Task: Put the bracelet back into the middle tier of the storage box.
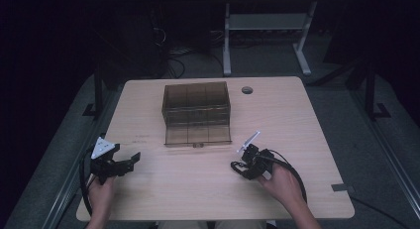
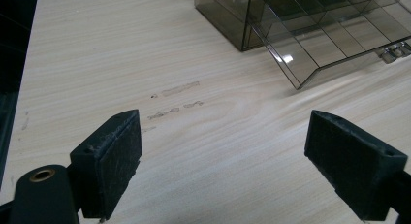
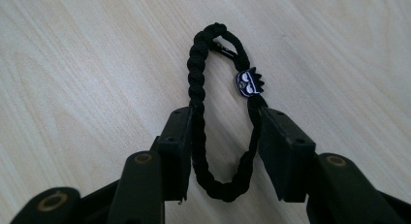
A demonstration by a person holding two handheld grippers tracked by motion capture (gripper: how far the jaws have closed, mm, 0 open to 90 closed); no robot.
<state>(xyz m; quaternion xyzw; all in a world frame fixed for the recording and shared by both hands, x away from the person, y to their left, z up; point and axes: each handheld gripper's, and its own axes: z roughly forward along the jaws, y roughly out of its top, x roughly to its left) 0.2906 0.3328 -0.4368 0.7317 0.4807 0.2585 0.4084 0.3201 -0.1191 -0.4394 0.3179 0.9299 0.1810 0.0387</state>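
Observation:
A black braided bracelet [image 3: 196, 78] with a small dark charm [image 3: 249, 82] lies as a long loop on the wooden table [image 1: 198, 194]. My right gripper [image 3: 225, 115] points down at it, and its two pads touch the loop's outer sides and squeeze it narrow. In the high view the right gripper [image 1: 241, 167] is low over the table's front right, below the box. My left gripper [image 1: 130, 160] rests at the front left. Its jaws [image 2: 225, 132] stand wide apart over bare wood with nothing between them.
A smoky transparent compartment box [image 1: 197, 112] sits at the table's middle back, with its lid or drawer front [image 2: 310, 54] folded out toward me. A round cable hole [image 1: 246, 89] lies to its right. Faint marks [image 2: 177, 100] streak the wood ahead of the left gripper.

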